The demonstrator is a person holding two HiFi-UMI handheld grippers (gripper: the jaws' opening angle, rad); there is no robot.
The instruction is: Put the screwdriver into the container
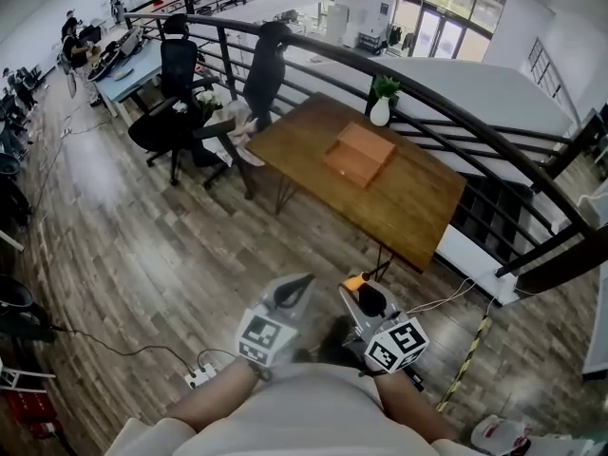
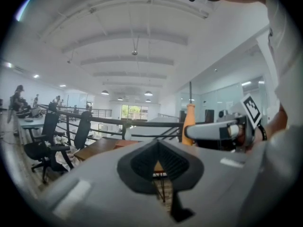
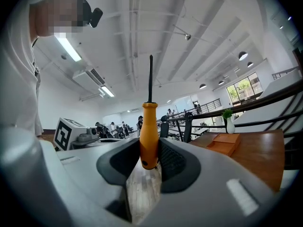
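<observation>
An orange-handled screwdriver [image 3: 148,134] stands upright between the pads of my right gripper [image 3: 149,160], which is shut on its handle, with the dark shaft [image 3: 150,77] pointing up. The head view shows that right gripper [image 1: 362,294] low and held close to the body, with the orange handle [image 1: 354,282] at its tip. My left gripper [image 1: 294,290] hangs beside it, shut with nothing in it [image 2: 158,148]. The container, a shallow orange-brown wooden box [image 1: 359,153], lies on the wooden table [image 1: 427,207] well ahead of both grippers. It also shows far off to the right [image 3: 226,143].
A white vase with a green plant [image 1: 380,110] stands at the table's far edge, against a black railing [image 1: 475,126]. A black office chair [image 1: 171,112] stands left of the table. A power strip and cables [image 1: 199,376] lie on the plank floor near my feet.
</observation>
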